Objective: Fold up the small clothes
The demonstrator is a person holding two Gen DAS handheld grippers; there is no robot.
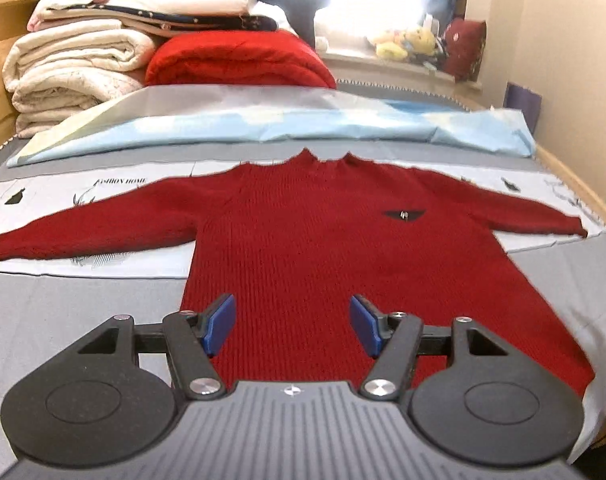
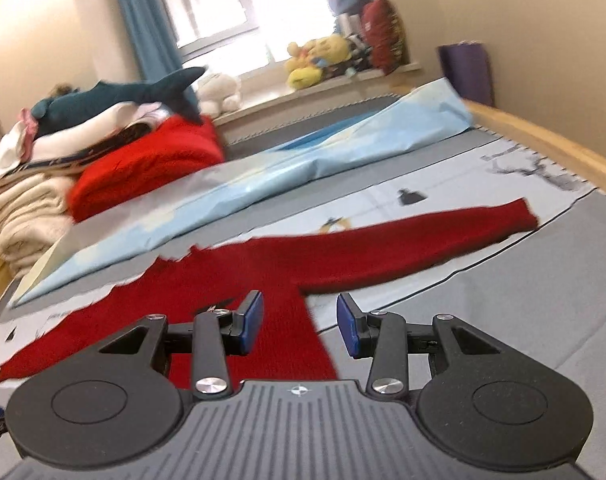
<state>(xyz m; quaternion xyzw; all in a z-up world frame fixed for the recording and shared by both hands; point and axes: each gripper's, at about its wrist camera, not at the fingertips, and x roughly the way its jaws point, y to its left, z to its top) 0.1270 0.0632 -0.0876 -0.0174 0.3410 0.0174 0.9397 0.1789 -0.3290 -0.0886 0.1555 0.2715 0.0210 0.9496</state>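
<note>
Lying flat on the bed [image 1: 43,300], the red sweater [image 1: 323,248] is pointing its collar far and its sleeves left and right. The left gripper [image 1: 293,326] is hovering over the near hem, jaws wide and empty; the right gripper [image 2: 299,326], jaws part-open and empty, is hovering nearer the right sleeve [image 2: 423,236].

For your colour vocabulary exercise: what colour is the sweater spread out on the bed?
Dark red sweater, clearest in the left wrist view.
</note>
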